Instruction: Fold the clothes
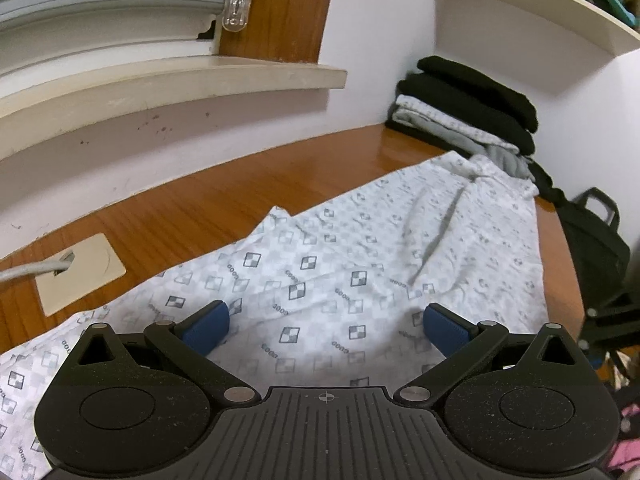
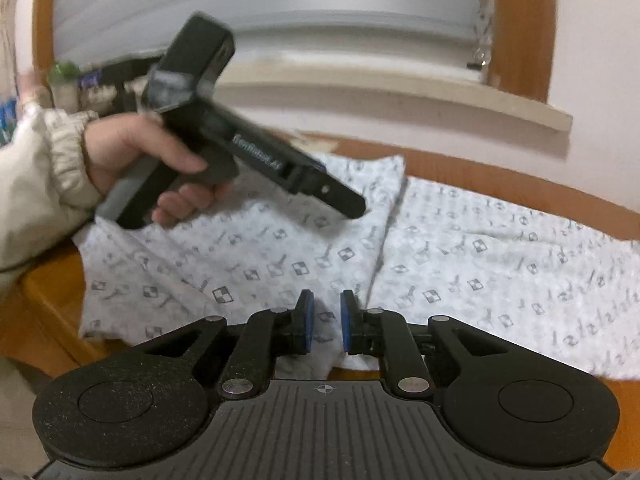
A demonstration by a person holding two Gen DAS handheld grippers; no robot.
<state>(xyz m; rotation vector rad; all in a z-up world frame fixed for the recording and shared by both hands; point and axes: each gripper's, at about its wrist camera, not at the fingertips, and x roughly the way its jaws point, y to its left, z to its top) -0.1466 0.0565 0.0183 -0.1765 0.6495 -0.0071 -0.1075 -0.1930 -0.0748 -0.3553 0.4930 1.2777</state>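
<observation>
Patterned garment [image 1: 360, 256] (looks like printed trousers, drawstring at the far end) lies spread flat on the wooden table [image 1: 208, 200], long axis running away from the left gripper [image 1: 326, 326] toward the folded stack [image 1: 468, 108] in the far corner.

Left gripper: jaws spread wide, nothing between the pads, hovering over the near part of the cloth and tilted down at it. Cloth sits directly ahead of and below those jaws.

Right gripper [image 2: 325, 322]: jaws narrowly parted, pads not pressing anything; cloth shows through the gap but isn't pinched. It sits at the garment's near edge, with a fold line [image 2: 386, 236] running away just right of the jaws. Its view also shows the left hand [image 2: 132, 156] holding its gripper above the cloth, toward the left.

Judgement: neither has a grip yet. The right is nearer an edge it can pinch; the left is over mid-fabric, so it needs an edge or corner before any fold across the long axis.
</observation>
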